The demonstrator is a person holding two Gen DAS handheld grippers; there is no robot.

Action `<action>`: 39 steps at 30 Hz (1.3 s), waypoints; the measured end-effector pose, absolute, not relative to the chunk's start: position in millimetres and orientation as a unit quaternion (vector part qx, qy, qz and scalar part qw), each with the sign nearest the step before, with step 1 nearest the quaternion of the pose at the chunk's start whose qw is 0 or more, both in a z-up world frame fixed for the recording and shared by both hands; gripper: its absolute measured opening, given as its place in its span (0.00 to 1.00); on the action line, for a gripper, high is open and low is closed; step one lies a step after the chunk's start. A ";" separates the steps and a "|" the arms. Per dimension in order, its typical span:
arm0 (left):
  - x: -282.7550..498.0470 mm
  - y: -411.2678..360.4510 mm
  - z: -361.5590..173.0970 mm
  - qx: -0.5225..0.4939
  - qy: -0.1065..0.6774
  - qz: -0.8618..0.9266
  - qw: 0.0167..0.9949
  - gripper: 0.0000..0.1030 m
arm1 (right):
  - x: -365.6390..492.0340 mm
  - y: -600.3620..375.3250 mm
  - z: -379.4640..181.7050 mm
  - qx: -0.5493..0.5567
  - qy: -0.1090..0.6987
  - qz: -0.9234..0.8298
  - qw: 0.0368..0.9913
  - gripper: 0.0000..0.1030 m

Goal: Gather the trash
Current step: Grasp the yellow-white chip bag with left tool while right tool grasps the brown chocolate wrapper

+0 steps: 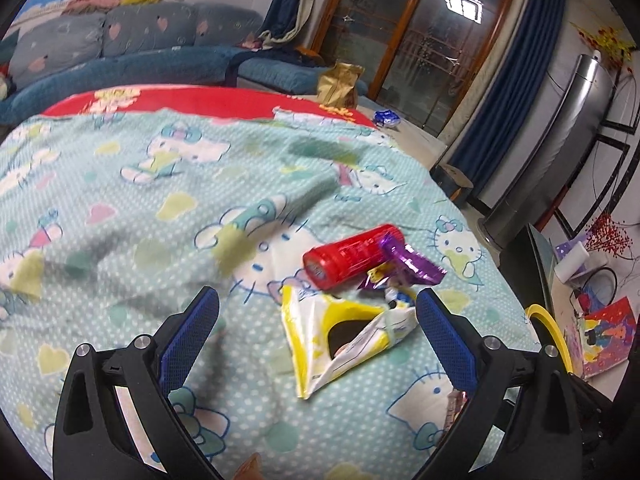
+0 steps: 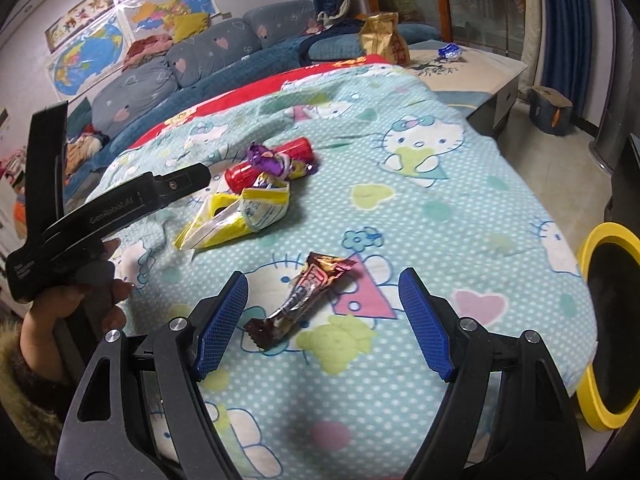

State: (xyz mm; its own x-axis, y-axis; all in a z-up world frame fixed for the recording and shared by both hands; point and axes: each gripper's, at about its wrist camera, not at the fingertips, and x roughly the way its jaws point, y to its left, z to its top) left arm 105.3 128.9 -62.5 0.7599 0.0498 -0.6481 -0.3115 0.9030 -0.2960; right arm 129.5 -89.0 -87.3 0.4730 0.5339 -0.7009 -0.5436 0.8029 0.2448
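On the cartoon-cat blanket [image 1: 120, 208] lie a yellow-and-white wrapper [image 1: 340, 336], a red tube [image 1: 352, 256] and a purple foil wrapper [image 1: 412, 264]. My left gripper [image 1: 318, 320] stands open, its blue pads either side of the yellow-and-white wrapper without touching it. In the right wrist view a brown candy wrapper [image 2: 308, 296] lies between the blue pads of my right gripper [image 2: 324, 300], which is open and clear of it. Further back there are the yellow-and-white wrapper [image 2: 236, 216], red tube [image 2: 272, 162] and purple foil wrapper [image 2: 268, 160]. The left gripper's black body [image 2: 120, 208] is held by a hand [image 2: 76, 296] at the left.
A yellow-rimmed black bin [image 2: 612, 320] stands on the floor by the blanket's right edge. A gold bag [image 2: 384, 36] and a blue wrapper [image 2: 450, 51] sit on the far table [image 2: 480, 68]. A blue sofa [image 1: 120, 36] runs behind. A silver tower unit [image 1: 560, 152] stands at the right.
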 end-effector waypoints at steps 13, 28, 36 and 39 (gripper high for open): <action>106.4 138.5 -81.2 -0.241 0.355 0.072 0.900 0.74 | 132.7 -68.0 -104.7 -0.018 0.430 0.320 0.844 0.67; 109.2 129.0 -97.0 -0.295 0.382 0.024 0.875 0.36 | 133.0 -74.3 -115.0 -0.006 0.443 0.323 0.836 0.27; 110.3 110.9 -93.7 -0.282 0.387 -0.004 0.878 0.27 | 132.3 -91.8 -112.0 0.008 0.441 0.313 0.841 0.17; 111.0 101.7 -91.8 -0.274 0.389 -0.017 0.879 0.25 | 134.4 -103.2 -109.8 0.016 0.439 0.299 0.847 0.16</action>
State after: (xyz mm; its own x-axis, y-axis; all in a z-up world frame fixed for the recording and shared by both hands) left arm 111.0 101.7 -91.8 0.6962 -0.2428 -0.6755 -0.1836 0.8495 -0.4946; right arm 134.4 -103.2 -109.8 0.4363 0.5199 -0.7344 -0.4920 0.8212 0.2891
